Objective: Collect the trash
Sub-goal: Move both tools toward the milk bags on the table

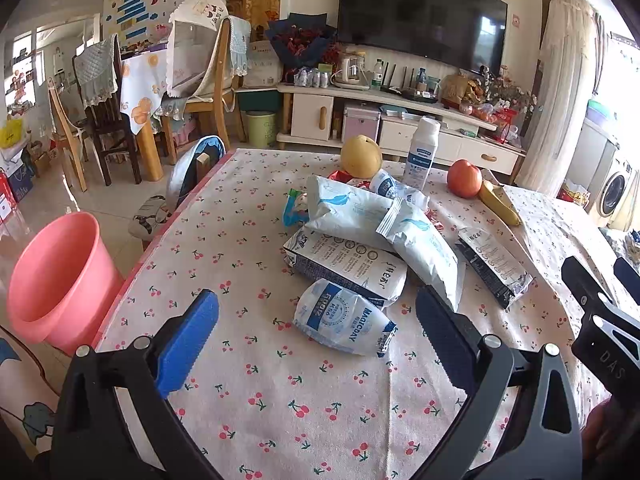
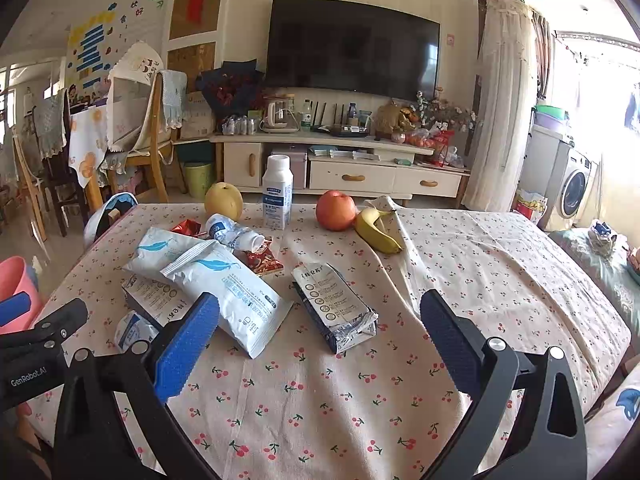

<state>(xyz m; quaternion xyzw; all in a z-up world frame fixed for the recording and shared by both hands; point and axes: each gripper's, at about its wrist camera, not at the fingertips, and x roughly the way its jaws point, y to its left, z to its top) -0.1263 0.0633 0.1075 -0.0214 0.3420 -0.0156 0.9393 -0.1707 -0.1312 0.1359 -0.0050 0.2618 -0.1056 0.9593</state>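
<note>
Empty wrappers lie in a heap on the cherry-print tablecloth (image 1: 280,400). A small white-blue pouch (image 1: 344,322) lies nearest my left gripper (image 1: 316,340), which is open and empty just above it. Two white bags (image 1: 380,224) rest on a flattened carton (image 1: 344,268). Another flattened carton (image 2: 336,308) lies ahead of my right gripper (image 2: 320,340), also open and empty. A crushed bottle (image 2: 234,234) and red wrappers (image 2: 262,260) lie behind. A pink bin (image 1: 60,280) stands on the floor left of the table.
A pear (image 2: 224,200), an upright white bottle (image 2: 277,192), an apple (image 2: 335,210) and a banana (image 2: 378,230) sit at the table's far edge. Chairs, a TV stand and a green bin (image 1: 261,128) stand beyond. A sofa cushion (image 2: 600,272) lies right.
</note>
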